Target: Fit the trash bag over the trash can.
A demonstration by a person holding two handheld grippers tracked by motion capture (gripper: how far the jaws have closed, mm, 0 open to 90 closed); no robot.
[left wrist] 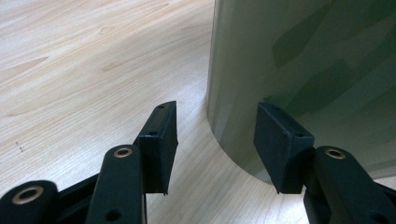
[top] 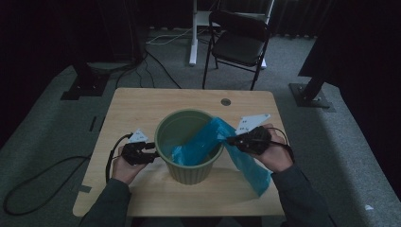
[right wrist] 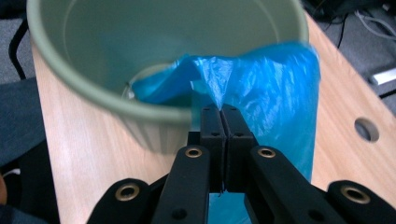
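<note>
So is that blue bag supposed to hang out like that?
It looks askew: the blue bag lies half inside the green bin, the rest draped over the rim onto the table. The right tool pinches it.

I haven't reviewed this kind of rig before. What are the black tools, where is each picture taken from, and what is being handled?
A person sits at a wooden table and holds a two-jaw tool in each hand. The high view looks down from above; the other two pictures come from cameras riding on the tools, looking along their black jaws. On the table stands a green bin with a blue plastic bag draped over its rim, partly inside. The right gripper is shut, pinching the bag's film. The left gripper is open beside the bin's outer wall, with nothing between its jaws.
</note>
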